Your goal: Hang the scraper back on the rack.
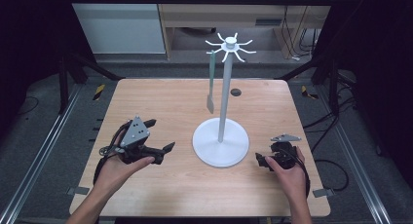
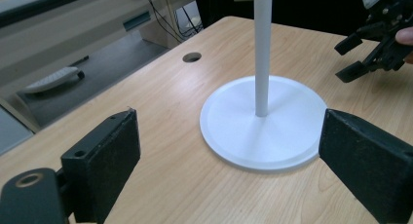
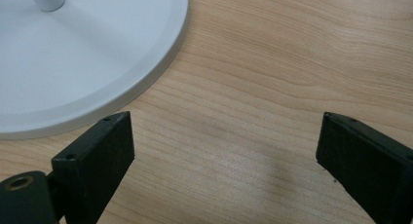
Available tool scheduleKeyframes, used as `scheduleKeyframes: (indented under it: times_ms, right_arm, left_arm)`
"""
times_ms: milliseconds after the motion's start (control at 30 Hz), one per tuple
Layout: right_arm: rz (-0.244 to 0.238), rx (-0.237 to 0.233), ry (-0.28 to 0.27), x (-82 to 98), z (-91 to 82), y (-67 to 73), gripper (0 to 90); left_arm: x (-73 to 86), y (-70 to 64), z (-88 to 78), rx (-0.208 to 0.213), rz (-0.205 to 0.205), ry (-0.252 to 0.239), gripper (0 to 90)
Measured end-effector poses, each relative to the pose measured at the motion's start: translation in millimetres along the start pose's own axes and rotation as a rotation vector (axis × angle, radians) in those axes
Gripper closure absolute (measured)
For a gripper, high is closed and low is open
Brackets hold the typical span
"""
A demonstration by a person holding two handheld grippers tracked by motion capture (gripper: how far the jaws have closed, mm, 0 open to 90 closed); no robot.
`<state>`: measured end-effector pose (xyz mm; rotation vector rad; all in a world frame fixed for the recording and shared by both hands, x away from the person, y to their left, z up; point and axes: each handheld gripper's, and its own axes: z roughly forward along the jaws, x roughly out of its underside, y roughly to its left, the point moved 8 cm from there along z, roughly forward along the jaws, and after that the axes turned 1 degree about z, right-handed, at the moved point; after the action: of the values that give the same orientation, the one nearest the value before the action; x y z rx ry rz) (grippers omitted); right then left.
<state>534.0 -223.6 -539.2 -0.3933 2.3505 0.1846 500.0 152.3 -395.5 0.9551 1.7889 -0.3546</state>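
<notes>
White stand (image 1: 220,141) w/ round base sits mid-table on the light wood tabletop (image 1: 170,95), tall pole up to a hub of hooks (image 1: 229,45) at the top. One grey-green flat utensil, prob a spatula (image 1: 211,83), hangs from a left-side hook, blade end down, clear of the table and just left of the pole.

Left gripper (image 1: 160,135) is held near-left of the base, jaws spread wide, nothing between them; in the left gripper view its jaws frame the base (image 2: 263,121) and the lower pole. Right gripper (image 1: 261,160) is near-right of the base, low over the wood; the right gripper view has its jaws wide apart too, empty, w/ the base rim (image 3: 160,63) at upper left. Neither touches the stand or the spatula.

Progress, as a judgement: can't tell whether the job is hanging or unhooking. If hanging, the spatula is on its hook and that part looks done, both hands free. If taking it off, nothing has started: a gripper must rise to the hanging tool, pinch the handle and lift it off the hook. No other loose utensils on the table
</notes>
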Motion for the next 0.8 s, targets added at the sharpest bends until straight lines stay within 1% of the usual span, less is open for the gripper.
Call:
scheduleKeyframes:
  times_ms: [67, 133, 300, 367, 400, 500, 567, 667, 733, 800]
  right_arm:
    - [-0.002, 0.005, 0.002, 0.3, 0.2, -0.7, 7.3]
    - [0.000, 0.001, 0.004, 0.6, 0.2, -0.5, 7.3]
    - [-0.003, 0.003, 0.005, 1.0, 1.0, -0.5, 7.3]
    - [-0.003, 0.003, 0.006, 1.0, 1.0, -0.2, 7.3]
    - [-0.002, 0.004, 0.005, 0.8, 0.9, -0.4, 7.3]
    - [-0.003, 0.006, 0.003, 0.8, 0.6, -0.6, 7.3]
    - [-0.004, 0.006, 0.004, 0.8, 0.5, -0.7, 7.3]
    - [-0.004, 0.006, 0.006, 1.0, 0.8, -0.3, 7.3]
    - [-0.001, 0.005, 0.009, 1.1, 0.8, 0.3, 7.3]
    - [-0.003, 0.006, 0.007, 0.7, 0.9, 0.1, 7.3]
  left_arm:
    - [9.7, 2.2, 1.0, -0.005, -0.007, 0.006, 7.6]
    - [21.5, 5.6, 1.8, -0.011, -0.016, 0.014, 7.5]
    - [47.8, 14.5, 3.1, -0.026, -0.051, 0.041, 7.4]
    - [58.6, 20.2, 2.8, -0.042, -0.060, 0.054, 7.4]
    - [62.0, 22.0, 2.6, -0.046, -0.064, 0.057, 7.4]
    - [75.0, 28.9, 3.0, -0.058, -0.092, 0.063, 7.4]
    - [83.6, 33.1, 4.1, -0.064, -0.104, 0.075, 7.4]
    - [97.5, 39.2, 5.0, -0.077, -0.091, 0.116, 7.4]
    - [104.1, 41.7, 5.6, -0.080, -0.104, 0.126, 7.4]
    - [112.9, 45.2, 6.3, -0.084, -0.111, 0.148, 6.9]
